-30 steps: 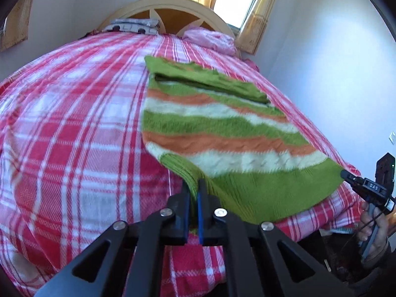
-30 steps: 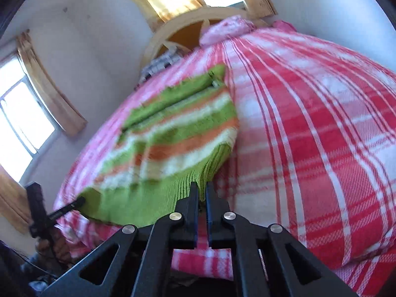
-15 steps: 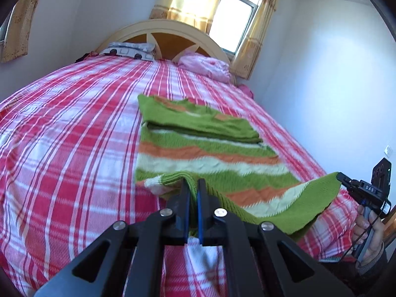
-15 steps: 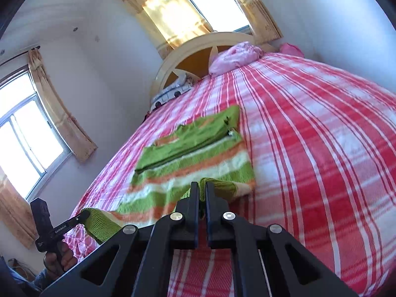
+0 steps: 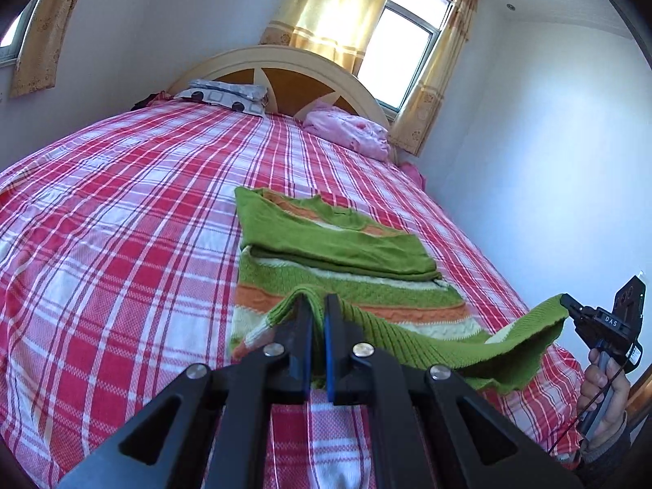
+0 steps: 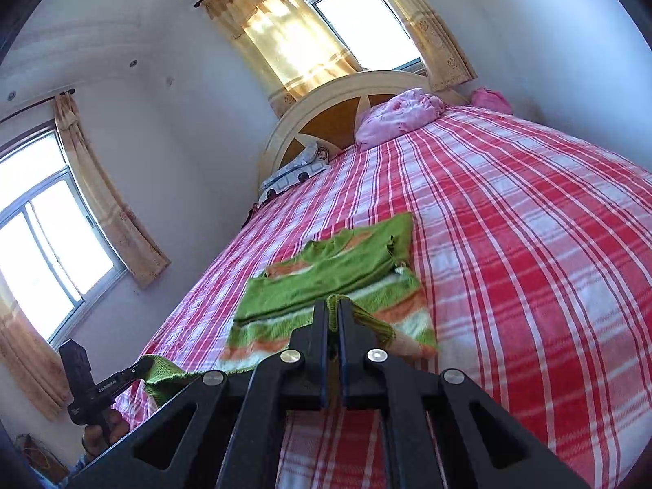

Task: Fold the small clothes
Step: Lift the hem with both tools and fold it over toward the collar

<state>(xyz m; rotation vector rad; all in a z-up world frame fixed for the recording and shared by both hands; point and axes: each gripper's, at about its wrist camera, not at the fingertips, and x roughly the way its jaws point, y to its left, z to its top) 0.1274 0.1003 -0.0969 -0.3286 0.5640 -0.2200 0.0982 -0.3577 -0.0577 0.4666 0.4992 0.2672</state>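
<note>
Both grippers, left [image 5: 319,305] and right [image 6: 333,309], clamp sweater [image 5: 334,244] hem; pinch points seemingly hidden.

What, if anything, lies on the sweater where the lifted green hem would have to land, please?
Nothing visible does. Both grippers, left and right, pinch the hem of the striped sweater; only its own folded green sleeve lies ahead.
</note>
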